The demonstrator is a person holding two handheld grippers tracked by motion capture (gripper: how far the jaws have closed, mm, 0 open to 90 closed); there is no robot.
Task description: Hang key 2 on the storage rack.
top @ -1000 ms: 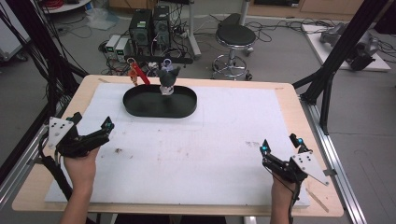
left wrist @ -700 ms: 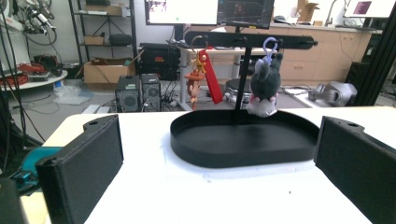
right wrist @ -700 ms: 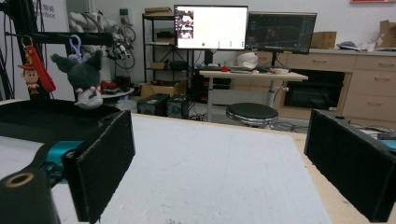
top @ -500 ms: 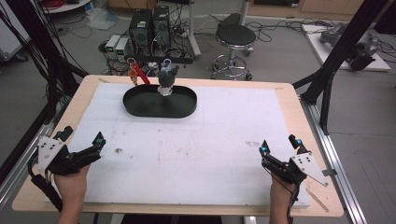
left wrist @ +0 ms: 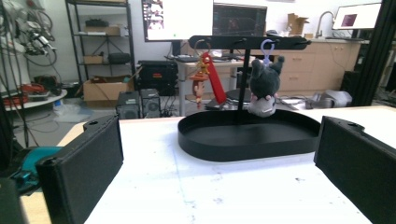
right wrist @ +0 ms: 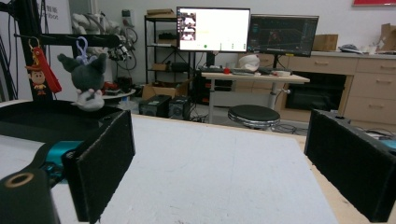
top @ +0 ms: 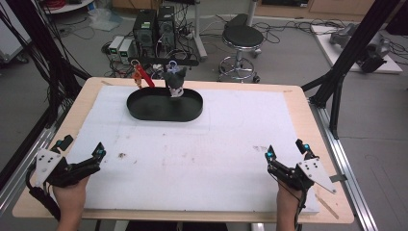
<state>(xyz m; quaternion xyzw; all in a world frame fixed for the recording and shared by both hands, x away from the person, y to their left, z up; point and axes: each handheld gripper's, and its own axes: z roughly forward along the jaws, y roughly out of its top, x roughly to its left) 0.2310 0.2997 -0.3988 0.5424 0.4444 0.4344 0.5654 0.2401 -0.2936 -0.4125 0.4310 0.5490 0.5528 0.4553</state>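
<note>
Right tool jaws stand wide apart, nothing between them, over the white worktop. Far left: black tray with a rack; a grey plush toy and a red keychain figure hang from its bar. Stool and monitors beyond.

Grey floor, black stool, lit monitors.

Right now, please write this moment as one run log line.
left gripper: open, near edge | right gripper: open, near edge | plush keychain: hanging on rack | tray: far side
</note>
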